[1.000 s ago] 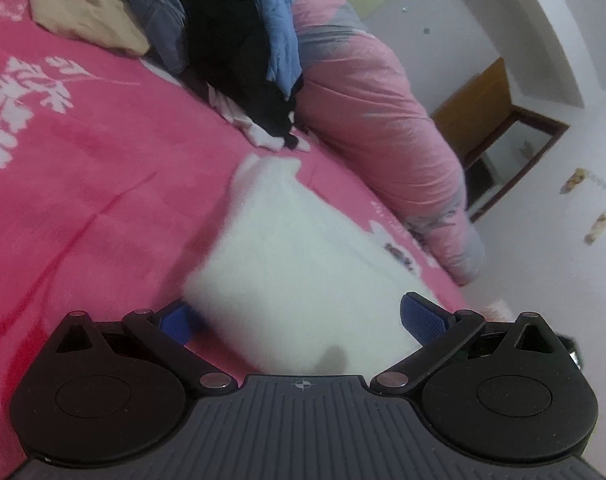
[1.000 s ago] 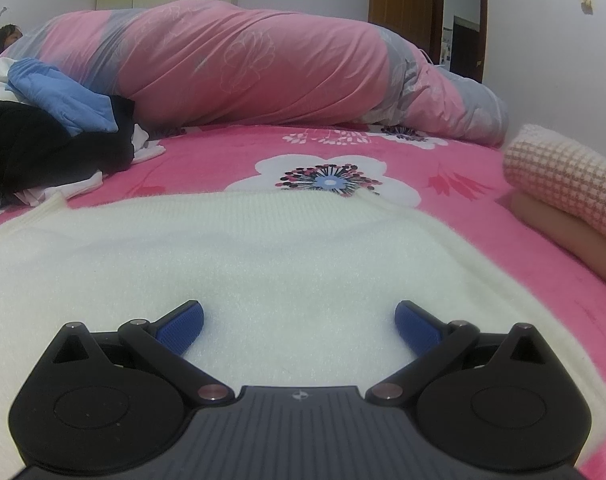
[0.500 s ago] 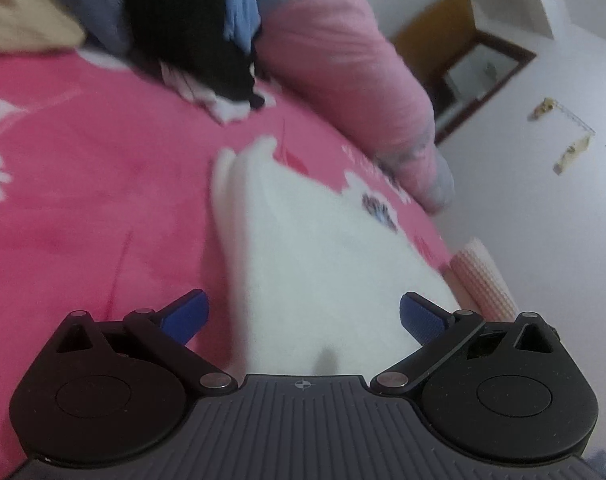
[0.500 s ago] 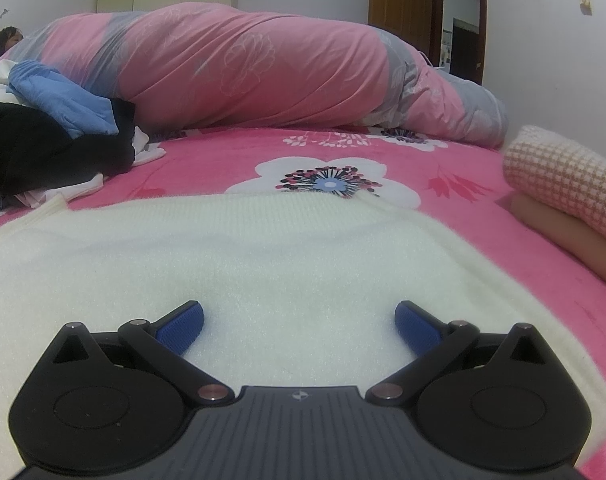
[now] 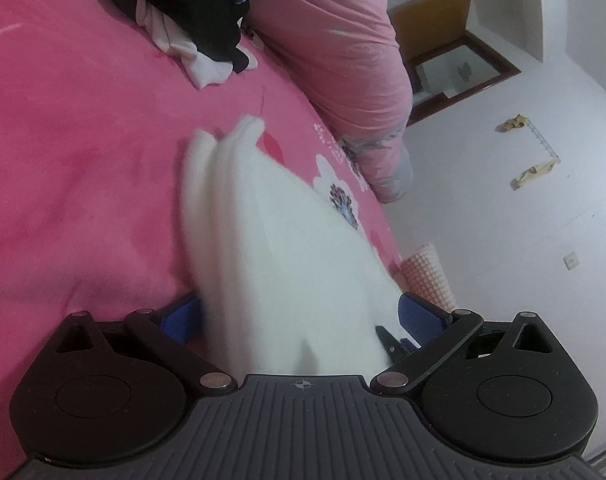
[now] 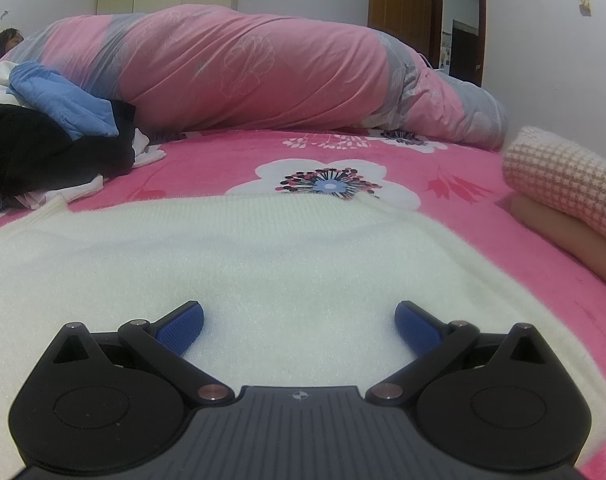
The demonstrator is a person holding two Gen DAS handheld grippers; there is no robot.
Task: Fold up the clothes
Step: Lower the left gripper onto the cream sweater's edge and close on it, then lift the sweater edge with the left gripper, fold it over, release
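Left tool is swung rightward and rolled; clothes pile is shifted toward upper frame edge. White sweater edge is lifted, now seen as doubled blurred fold between wide-spread jaws. Checked folded garment is brought into left view.

white knit sweater, spread flat on bed
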